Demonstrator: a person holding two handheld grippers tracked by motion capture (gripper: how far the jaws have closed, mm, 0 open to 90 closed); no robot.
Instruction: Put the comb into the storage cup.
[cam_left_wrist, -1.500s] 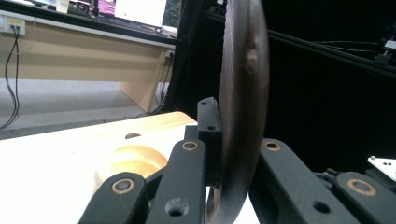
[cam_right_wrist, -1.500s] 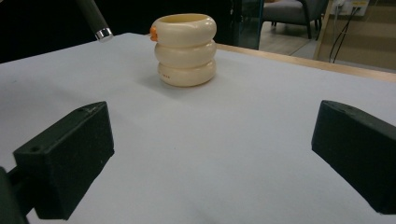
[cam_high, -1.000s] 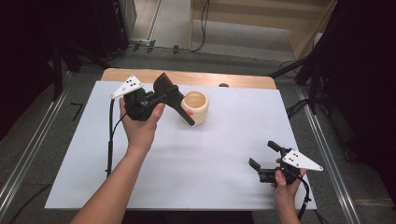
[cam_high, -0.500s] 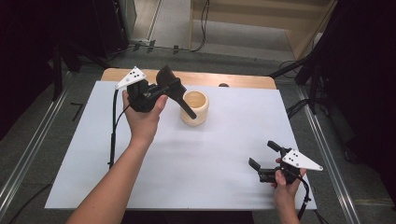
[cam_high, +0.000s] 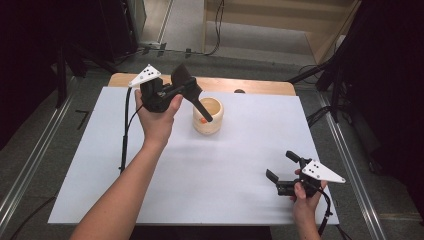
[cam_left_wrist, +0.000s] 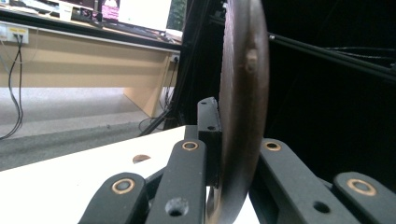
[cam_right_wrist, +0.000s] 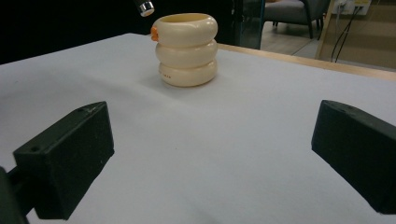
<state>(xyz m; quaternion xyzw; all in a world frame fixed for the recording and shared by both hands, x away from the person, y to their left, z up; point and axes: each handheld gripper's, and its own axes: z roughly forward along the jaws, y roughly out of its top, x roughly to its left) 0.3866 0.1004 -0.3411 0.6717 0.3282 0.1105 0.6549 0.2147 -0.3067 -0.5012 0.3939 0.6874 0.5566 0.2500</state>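
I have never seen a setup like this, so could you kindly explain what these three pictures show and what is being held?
There is no robot here: a person holds a two-jaw gripper in each hand. The high view looks down on a table with a white cover. The other two pictures come from cameras riding on the grippers, looking along their black jaws. The left gripper is raised and clamps a dark spatula by its blade, seen edge-on in the left gripper view; the handle slants down towards a cream ribbed cup. Something small and orange shows at the cup's rim. The right gripper waits open near the front edge, holding nothing.
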